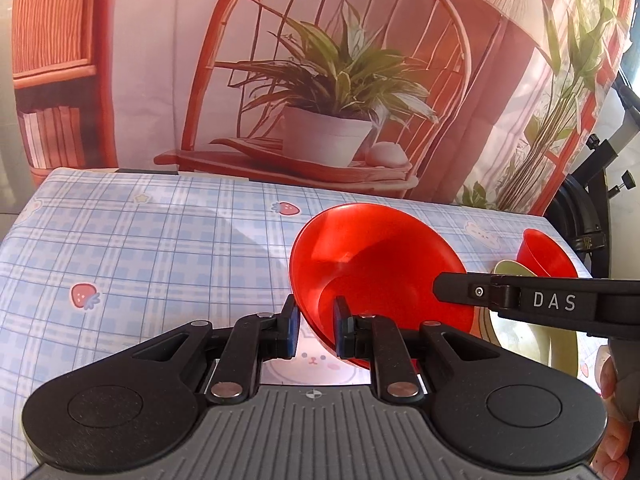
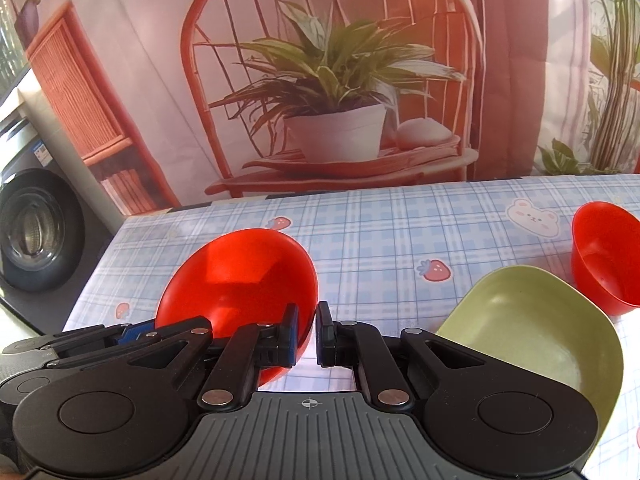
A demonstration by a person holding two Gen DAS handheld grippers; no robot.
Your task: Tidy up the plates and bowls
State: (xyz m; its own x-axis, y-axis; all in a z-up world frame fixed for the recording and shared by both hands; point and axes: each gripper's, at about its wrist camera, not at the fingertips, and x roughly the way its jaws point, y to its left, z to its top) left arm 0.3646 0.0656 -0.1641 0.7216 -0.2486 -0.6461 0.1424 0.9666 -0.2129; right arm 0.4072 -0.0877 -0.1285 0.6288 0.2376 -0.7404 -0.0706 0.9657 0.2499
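Observation:
A large red bowl [image 1: 380, 272] is tilted above the checked tablecloth, its near rim between my left gripper's [image 1: 316, 328] fingers, which are shut on it. The same bowl [image 2: 240, 280] shows at the left of the right wrist view. My right gripper [image 2: 307, 332] straddles the bowl's right rim with a small gap between its pads, and its finger reaches in from the right in the left wrist view [image 1: 520, 300]. A green square plate [image 2: 532, 336] lies to the right. A smaller red bowl [image 2: 604, 256] stands behind the plate.
The table [image 2: 380, 232] carries a blue checked cloth with strawberries and bears. A printed backdrop of a chair and plant hangs behind it. A washing machine [image 2: 32, 232] stands off the left edge. A black stand [image 1: 592, 200] is at the far right.

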